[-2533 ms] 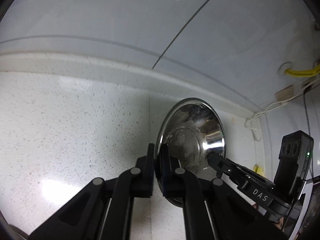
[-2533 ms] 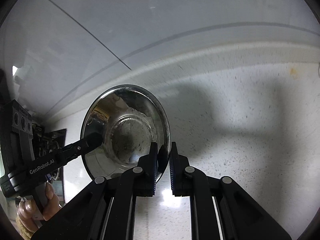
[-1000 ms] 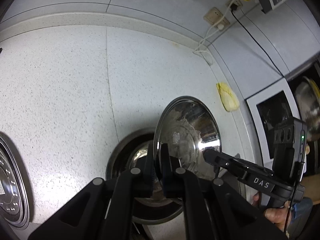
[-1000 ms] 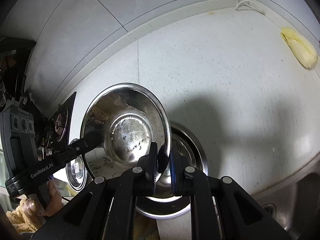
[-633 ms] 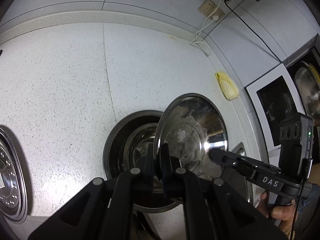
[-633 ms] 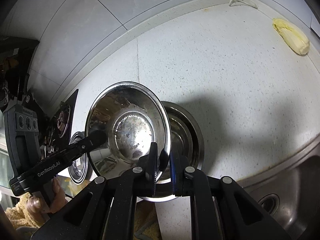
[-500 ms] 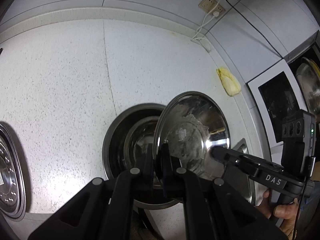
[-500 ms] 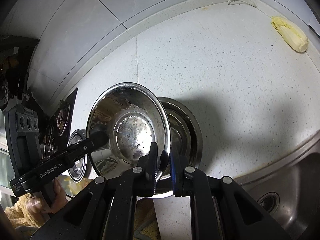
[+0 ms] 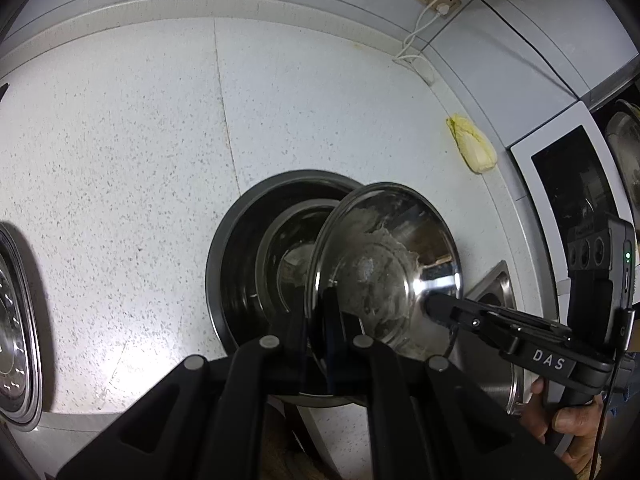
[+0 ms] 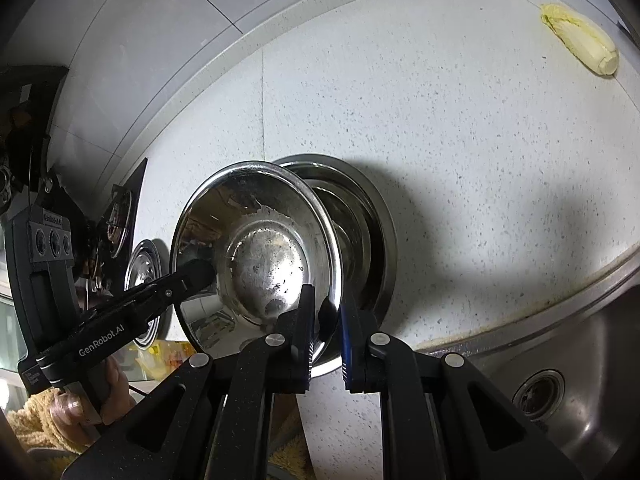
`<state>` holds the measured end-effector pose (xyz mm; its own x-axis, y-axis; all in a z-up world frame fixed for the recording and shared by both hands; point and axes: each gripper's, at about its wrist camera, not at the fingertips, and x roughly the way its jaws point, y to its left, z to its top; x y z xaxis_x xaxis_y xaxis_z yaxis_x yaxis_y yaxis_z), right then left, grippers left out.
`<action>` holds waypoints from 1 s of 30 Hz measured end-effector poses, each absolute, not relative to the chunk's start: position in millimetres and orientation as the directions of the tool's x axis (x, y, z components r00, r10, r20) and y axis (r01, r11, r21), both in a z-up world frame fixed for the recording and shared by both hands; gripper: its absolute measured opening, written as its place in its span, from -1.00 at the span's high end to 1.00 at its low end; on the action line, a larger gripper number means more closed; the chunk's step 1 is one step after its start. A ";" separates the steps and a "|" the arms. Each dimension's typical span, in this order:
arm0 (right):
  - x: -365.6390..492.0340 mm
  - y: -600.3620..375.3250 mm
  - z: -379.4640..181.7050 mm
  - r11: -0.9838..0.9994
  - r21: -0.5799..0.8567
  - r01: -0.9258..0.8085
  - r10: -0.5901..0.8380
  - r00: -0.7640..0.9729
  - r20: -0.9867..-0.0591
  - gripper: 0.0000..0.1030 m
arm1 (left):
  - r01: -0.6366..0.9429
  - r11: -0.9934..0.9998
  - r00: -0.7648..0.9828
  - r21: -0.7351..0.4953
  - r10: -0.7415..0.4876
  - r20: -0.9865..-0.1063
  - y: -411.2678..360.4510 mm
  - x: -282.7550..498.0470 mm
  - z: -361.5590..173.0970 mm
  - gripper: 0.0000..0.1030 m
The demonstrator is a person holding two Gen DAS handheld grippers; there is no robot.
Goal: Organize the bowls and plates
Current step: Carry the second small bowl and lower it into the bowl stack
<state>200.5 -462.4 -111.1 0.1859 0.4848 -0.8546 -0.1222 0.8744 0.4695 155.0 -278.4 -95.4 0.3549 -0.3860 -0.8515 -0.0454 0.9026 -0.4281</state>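
Counter (image 9: 120, 152) bare behind nested bowls (image 9: 256, 264); cabbage (image 9: 472, 148) near right wall, sink (image 10: 580, 360) alongside.

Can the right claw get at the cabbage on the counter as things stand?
Probably not yet: the right claw is shut on the bowl rim, so it is occupied, though the counter towards the cabbage looks bare.

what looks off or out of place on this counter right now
The steel bowl pinched at opposite rim edges by both hand-held grippers, left and right, has a cloudy, crusty film inside, yet it hangs tilted over the stacked steel bowls. A pale yellow leafy vegetable also lies loose on the speckled white countertop near the wall.
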 end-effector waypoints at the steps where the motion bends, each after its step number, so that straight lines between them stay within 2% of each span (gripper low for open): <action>1: 200.4 -461.7 -112.7 0.876 0.468 -0.122 0.483 0.183 -0.857 0.80 | -0.047 0.902 0.350 -0.429 -0.387 -0.853 -278.7 154.8 -97.4 0.88; 30: 220.8 -439.0 -140.0 0.863 0.483 -0.147 0.500 0.122 -0.857 0.80 | -0.152 0.885 0.289 -0.440 -0.386 -0.876 -266.7 170.0 -136.1 0.86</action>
